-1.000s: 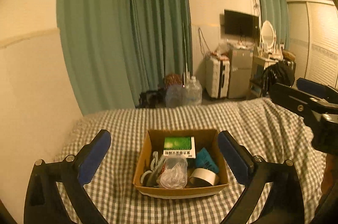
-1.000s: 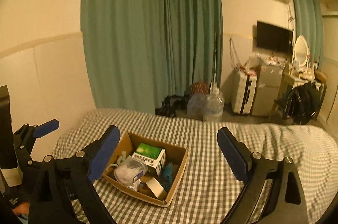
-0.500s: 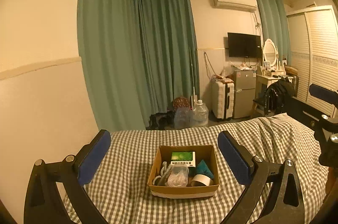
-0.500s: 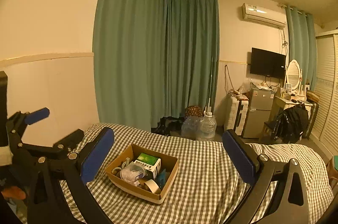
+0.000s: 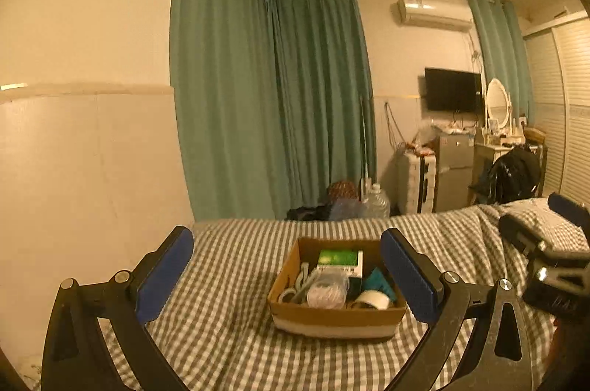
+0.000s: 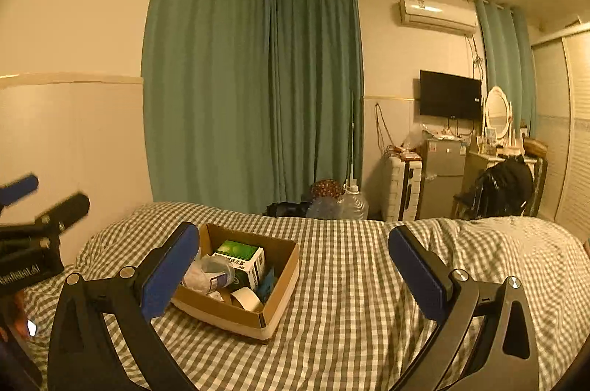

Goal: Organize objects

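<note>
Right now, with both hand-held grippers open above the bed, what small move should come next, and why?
Probably lower the left hand-held gripper toward the cardboard box on the checked bedspread. Both it and the right hand-held gripper are open and hold nothing, and the green-and-white carton, tape roll and clear plastic bag all sit unsorted inside the box.
</note>
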Demonstrator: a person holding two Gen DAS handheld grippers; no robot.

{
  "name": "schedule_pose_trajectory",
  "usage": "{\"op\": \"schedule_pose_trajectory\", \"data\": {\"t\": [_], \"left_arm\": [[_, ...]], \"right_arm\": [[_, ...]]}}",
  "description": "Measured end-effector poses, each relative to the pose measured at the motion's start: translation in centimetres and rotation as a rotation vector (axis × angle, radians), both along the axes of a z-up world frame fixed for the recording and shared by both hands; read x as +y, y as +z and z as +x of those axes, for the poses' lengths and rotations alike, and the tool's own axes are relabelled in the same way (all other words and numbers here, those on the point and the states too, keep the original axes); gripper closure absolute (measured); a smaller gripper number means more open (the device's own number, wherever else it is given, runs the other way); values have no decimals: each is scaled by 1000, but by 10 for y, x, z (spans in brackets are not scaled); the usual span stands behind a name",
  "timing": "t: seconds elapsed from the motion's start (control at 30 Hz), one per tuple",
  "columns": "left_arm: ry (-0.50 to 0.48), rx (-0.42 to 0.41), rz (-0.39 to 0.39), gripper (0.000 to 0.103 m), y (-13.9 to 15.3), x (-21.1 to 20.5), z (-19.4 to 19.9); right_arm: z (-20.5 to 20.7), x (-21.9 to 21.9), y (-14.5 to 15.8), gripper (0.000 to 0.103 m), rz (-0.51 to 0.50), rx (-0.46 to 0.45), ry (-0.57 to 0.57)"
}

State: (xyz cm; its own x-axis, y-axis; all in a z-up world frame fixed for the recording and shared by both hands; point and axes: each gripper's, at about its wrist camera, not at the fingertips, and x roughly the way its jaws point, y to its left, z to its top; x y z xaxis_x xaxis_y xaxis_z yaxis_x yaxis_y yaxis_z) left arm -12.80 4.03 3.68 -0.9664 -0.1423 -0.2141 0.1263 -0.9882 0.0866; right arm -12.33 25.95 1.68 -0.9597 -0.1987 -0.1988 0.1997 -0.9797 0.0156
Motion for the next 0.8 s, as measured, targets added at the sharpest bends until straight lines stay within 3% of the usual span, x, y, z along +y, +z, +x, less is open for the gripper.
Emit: {"op": "schedule_pose_trajectory", "data": {"t": [0.23,0.8], "left_arm": [[-3,-30,18,0,-10,2,-3],[-22,-59,2,0,-15,12,1]], "right_arm": [[-12,4,-11,0,1,-51,-9],[-8,4,-10,0,4,-51,-8]]}}
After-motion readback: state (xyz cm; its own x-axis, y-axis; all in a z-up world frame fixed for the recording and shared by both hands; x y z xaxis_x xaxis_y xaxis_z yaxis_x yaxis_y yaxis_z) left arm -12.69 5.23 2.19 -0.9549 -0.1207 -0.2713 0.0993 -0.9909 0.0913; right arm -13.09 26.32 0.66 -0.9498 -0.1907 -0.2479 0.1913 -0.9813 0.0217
